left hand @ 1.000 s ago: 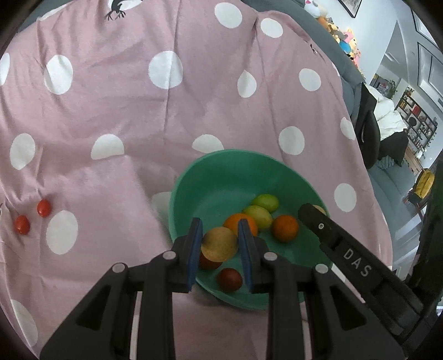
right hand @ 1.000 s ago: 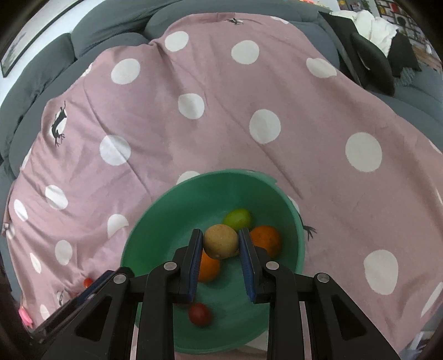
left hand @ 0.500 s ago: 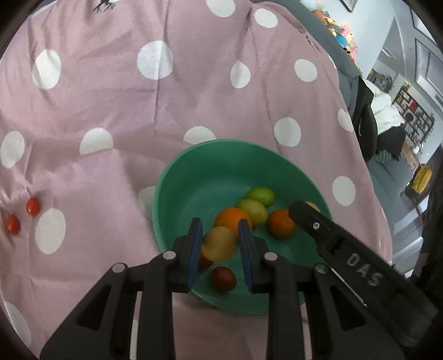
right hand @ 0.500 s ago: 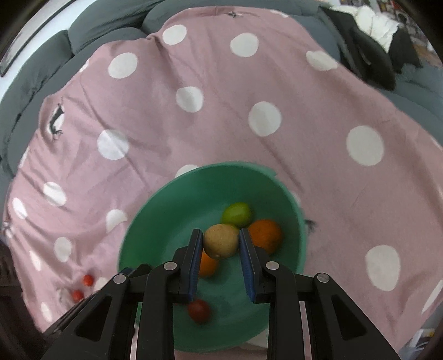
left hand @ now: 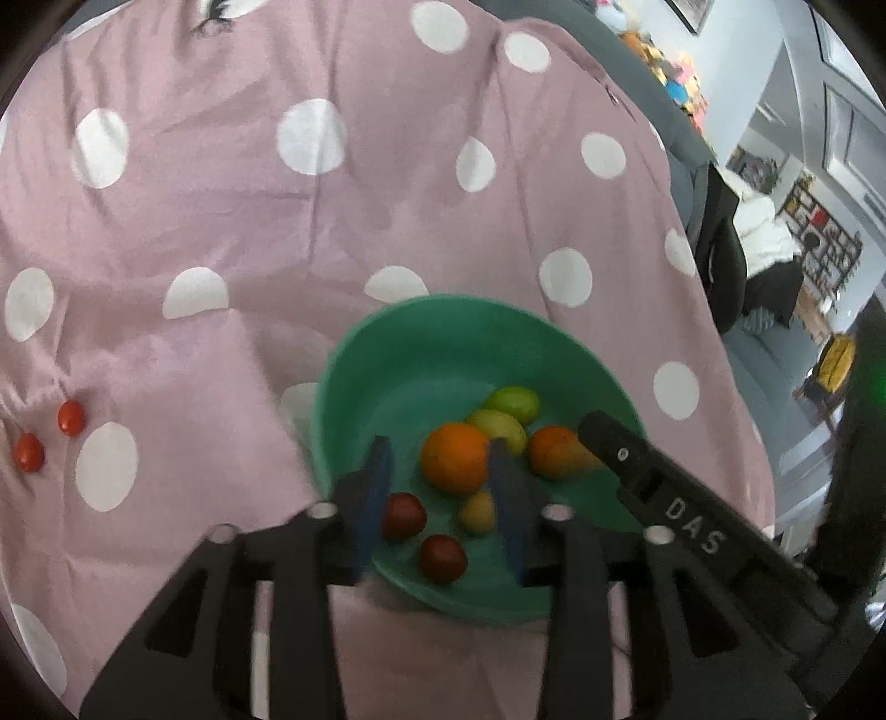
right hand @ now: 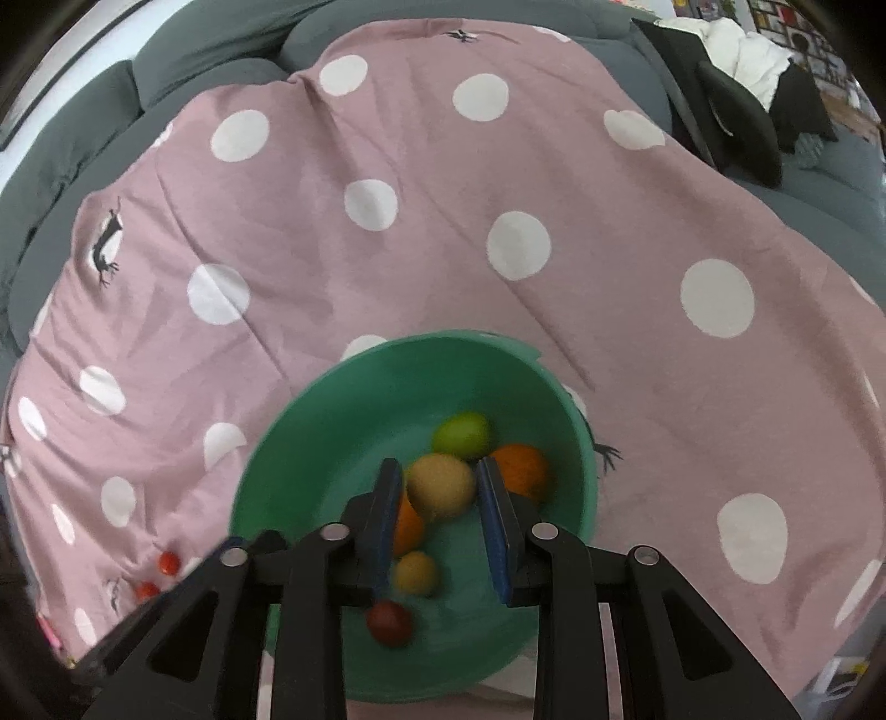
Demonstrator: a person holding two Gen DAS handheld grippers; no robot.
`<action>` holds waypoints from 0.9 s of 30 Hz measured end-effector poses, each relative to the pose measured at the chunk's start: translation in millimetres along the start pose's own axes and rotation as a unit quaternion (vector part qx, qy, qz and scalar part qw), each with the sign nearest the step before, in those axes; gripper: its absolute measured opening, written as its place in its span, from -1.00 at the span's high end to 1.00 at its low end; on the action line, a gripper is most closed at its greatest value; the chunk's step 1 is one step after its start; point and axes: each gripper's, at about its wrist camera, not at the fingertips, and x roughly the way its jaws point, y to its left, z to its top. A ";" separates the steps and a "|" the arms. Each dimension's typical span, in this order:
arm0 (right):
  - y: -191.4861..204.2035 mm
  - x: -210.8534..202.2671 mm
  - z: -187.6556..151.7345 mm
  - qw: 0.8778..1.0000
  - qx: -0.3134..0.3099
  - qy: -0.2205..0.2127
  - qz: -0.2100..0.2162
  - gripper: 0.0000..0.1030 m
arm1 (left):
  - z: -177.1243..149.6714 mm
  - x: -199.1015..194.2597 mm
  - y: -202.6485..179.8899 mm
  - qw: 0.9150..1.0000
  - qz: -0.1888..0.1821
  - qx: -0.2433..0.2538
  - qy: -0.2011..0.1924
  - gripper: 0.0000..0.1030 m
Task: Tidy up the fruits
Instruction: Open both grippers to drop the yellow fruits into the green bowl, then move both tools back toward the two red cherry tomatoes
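A green bowl [left hand: 387, 354] sits on a pink polka-dot cloth and holds several fruits: oranges [left hand: 457, 457], green ones [left hand: 512, 401], dark red ones [left hand: 442, 556] and a small yellow-brown fruit [left hand: 479, 512]. My left gripper [left hand: 440, 493] is open above the bowl's near side, with that yellow-brown fruit lying below between its fingers. My right gripper [right hand: 440, 487] hovers over the bowl [right hand: 310, 437] with a tan round fruit [right hand: 441, 485] between its fingers; the jaws look slightly parted. The dropped fruit [right hand: 416, 573] lies in the bowl.
Two small red tomatoes [left hand: 71, 416] lie on the cloth left of the bowl, also seen in the right wrist view [right hand: 168, 562]. The cloth [right hand: 498, 166] covers a grey sofa [right hand: 183, 50]. The right gripper's body [left hand: 681, 515] reaches in over the bowl's right rim.
My left gripper has opened and the yellow-brown fruit it held has dropped into the bowl. My right gripper's jaws have widened slightly around the tan fruit.
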 end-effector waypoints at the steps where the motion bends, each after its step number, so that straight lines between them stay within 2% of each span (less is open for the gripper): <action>1: -0.2 0.2 0.2 1.000 0.000 0.001 -0.005 0.36 | 0.8 -4.9 4.8 1.000 0.001 -0.006 -0.005 -0.02; 2: 0.2 0.2 0.2 1.000 -0.003 0.000 -0.006 0.34 | 1.5 -10.4 9.9 1.000 0.004 -0.011 -0.011 -0.13; 4: 1.0 -0.2 0.2 1.000 -0.008 0.000 -0.007 0.21 | 3.6 -25.2 24.6 0.999 0.018 -0.023 -0.027 -0.16; 8: 4.3 -1.1 -0.5 1.000 -0.017 -0.002 -0.006 0.16 | 2.1 -53.4 64.1 0.994 0.067 -0.062 -0.052 -0.22; 12: 14.8 -1.1 -3.2 0.999 -0.041 -0.006 -0.014 0.16 | -5.1 -80.9 118.2 0.981 0.128 -0.126 -0.071 -0.40; 14: 18.0 -1.4 -4.0 0.999 -0.046 -0.007 -0.014 0.16 | -7.0 -90.4 137.6 0.975 0.146 -0.149 -0.079 -0.44; 16: 25.0 -2.3 -5.2 0.998 -0.058 -0.008 -0.010 0.16 | -9.6 -98.7 158.6 0.967 0.157 -0.182 -0.084 -0.48; 19: 37.6 -3.6 -8.6 0.997 -0.078 -0.011 -0.005 0.16 | -15.2 -108.1 188.5 0.960 0.148 -0.224 -0.084 -0.51; 21: 46.8 -2.9 -11.7 0.996 -0.087 -0.008 0.000 0.16 | -19.1 -112.1 204.0 0.954 0.159 -0.242 -0.082 -0.52; 25: 88.8 8.0 -20.4 0.990 -0.135 0.010 0.024 0.16 | -22.8 -117.6 231.0 0.939 0.214 -0.256 -0.081 -0.52; 27: 117.5 18.3 -23.6 0.986 -0.159 0.027 0.045 0.13 | -25.8 -120.9 243.3 0.935 0.216 -0.268 -0.082 -0.52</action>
